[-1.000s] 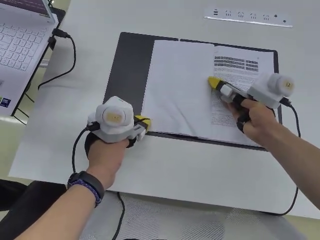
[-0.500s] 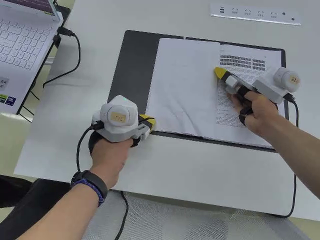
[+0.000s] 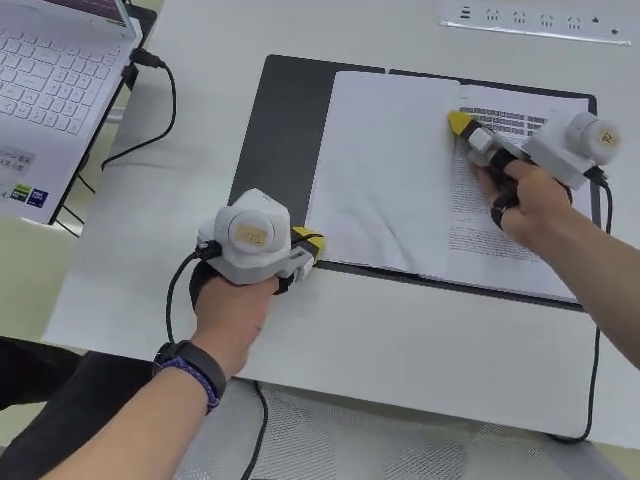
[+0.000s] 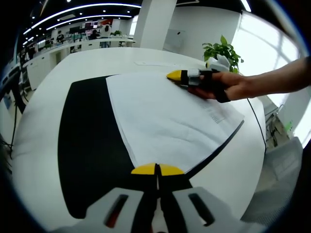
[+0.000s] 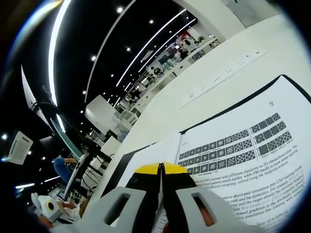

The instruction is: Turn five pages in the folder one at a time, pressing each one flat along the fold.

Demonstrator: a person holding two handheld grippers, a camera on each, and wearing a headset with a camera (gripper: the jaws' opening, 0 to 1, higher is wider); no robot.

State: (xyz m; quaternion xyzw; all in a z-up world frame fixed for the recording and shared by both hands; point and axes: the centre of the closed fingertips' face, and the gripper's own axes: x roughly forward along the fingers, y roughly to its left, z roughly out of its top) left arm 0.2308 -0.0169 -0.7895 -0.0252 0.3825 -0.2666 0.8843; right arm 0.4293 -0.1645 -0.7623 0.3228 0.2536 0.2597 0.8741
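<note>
At the near edge of the open black folder (image 3: 270, 130), the left gripper (image 3: 311, 241) has its yellow-tipped fingers pressed together with no gap. In the left gripper view the tips sit just at the lower corner of the blank left page (image 4: 160, 116), with nothing visible between them. Up along the fold, near the folder's far edge, the right gripper (image 3: 460, 123) also has its fingers closed tip to tip. Its point rests where the blank sheet meets the printed page (image 5: 243, 160), just beside a block of small checkered figures. A hand (image 3: 530, 200) grips that tool from the right, lying over the printed text. The folder lies flat on the white worktop (image 3: 400, 340). A laptop (image 3: 50, 80) sits at the far left corner and a power strip (image 3: 540, 22) lies beyond the folder.
</note>
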